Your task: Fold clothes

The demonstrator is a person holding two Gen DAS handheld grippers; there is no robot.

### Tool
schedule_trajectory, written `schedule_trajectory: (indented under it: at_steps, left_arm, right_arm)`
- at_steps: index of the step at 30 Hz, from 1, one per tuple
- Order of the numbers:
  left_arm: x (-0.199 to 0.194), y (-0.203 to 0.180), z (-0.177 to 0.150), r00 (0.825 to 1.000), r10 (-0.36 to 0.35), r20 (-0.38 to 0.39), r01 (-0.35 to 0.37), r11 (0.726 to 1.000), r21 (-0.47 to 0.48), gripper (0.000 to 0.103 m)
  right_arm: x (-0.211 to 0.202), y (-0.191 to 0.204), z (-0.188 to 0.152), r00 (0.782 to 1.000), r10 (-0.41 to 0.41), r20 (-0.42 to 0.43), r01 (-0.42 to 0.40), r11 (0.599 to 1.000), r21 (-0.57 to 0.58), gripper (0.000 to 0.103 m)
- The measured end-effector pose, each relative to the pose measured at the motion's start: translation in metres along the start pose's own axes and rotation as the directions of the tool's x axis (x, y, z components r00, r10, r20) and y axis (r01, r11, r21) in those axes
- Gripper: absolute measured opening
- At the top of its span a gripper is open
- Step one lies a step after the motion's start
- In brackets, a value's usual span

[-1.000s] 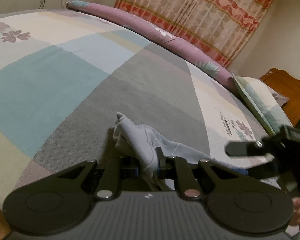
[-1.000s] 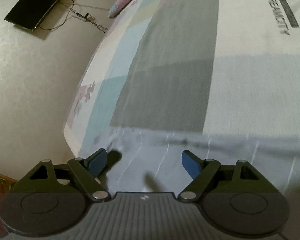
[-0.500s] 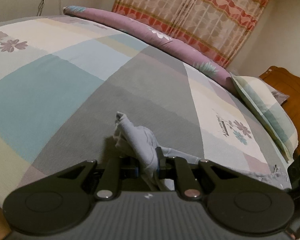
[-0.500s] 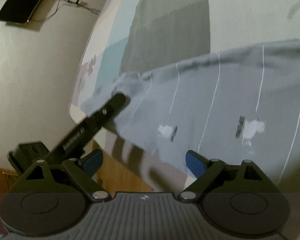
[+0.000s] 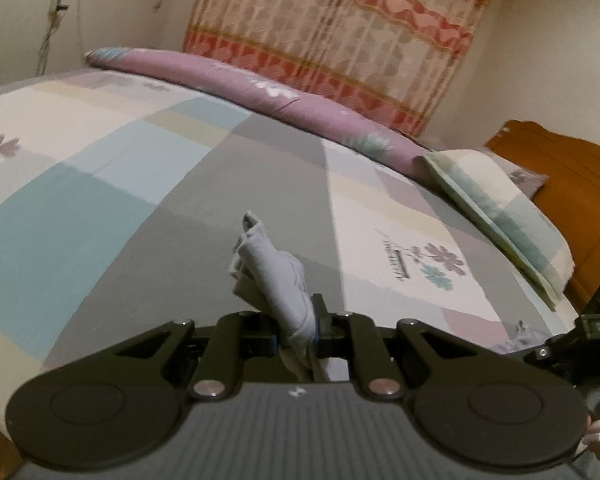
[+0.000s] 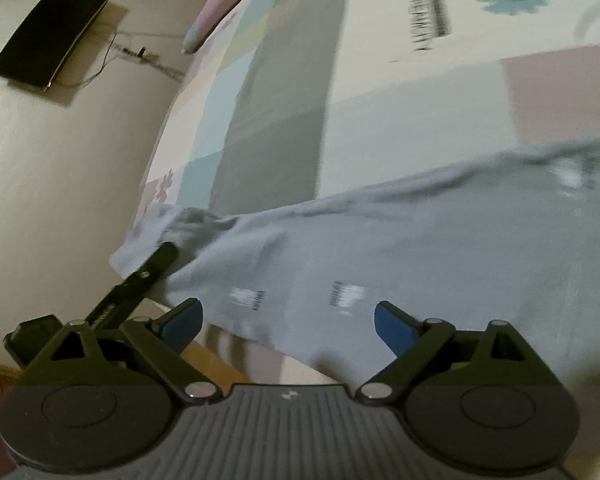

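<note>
The grey shirt (image 6: 400, 248) is lying across the near edge of the bed (image 6: 284, 92), one bunched corner pinched in the left gripper (image 5: 300, 326). The right gripper (image 6: 288, 320) is sliding along its hem, its jaws having just spread wider with nothing clamped, likely seeking the other corner.

right gripper (image 6: 287, 322) jaws just opened wider, nothing between them; grey garment (image 6: 420, 248) now stretched across its view (left gripper (image 5: 296, 330) lifted the corner).
</note>
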State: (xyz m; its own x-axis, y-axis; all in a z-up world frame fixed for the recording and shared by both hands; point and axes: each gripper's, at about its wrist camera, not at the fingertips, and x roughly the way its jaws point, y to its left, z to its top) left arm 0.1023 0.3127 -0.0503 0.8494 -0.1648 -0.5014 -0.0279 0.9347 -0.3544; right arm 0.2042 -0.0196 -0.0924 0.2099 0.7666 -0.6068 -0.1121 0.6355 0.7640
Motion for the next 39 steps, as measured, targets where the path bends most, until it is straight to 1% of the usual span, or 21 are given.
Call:
schedule_trajectory:
  at_steps: [5, 11, 19, 28, 35, 39]
  left_arm:
    - [-0.006, -0.026, 0.007, 0.999, -0.030, 0.016, 0.029, 0.998, 0.047, 0.012]
    - [-0.009, -0.060, 0.013, 0.996, -0.082, 0.034, 0.077, 0.989, 0.122, 0.013]
    - [0.003, -0.104, 0.010, 0.990, -0.143, 0.006, 0.139, 0.970, 0.200, 0.013]
    - [0.030, -0.142, -0.011, 0.981, -0.178, -0.075, 0.191, 0.948, 0.254, 0.013]
    - [0.056, -0.163, -0.040, 0.974, -0.156, -0.162, 0.201, 0.928, 0.313, 0.013]
    - [0.070, -0.170, -0.052, 0.963, -0.132, -0.236, 0.206, 0.922, 0.327, 0.015]
  right_arm:
    - [-0.023, -0.026, -0.006, 0.999, 0.010, 0.039, -0.012, 0.998, 0.065, 0.096]
    - [-0.038, -0.032, -0.010, 0.997, 0.022, 0.079, -0.028, 0.997, 0.076, 0.096]
    - [-0.061, -0.040, -0.012, 0.992, 0.041, 0.122, -0.050, 0.996, 0.077, 0.097]
    - [-0.094, -0.059, -0.012, 0.981, 0.042, 0.191, -0.063, 0.992, 0.106, 0.098]
    - [-0.116, -0.078, -0.014, 0.970, 0.024, 0.243, -0.059, 0.989, 0.138, 0.099]
    - [-0.121, -0.087, -0.014, 0.966, 0.014, 0.257, -0.057, 0.986, 0.158, 0.099]
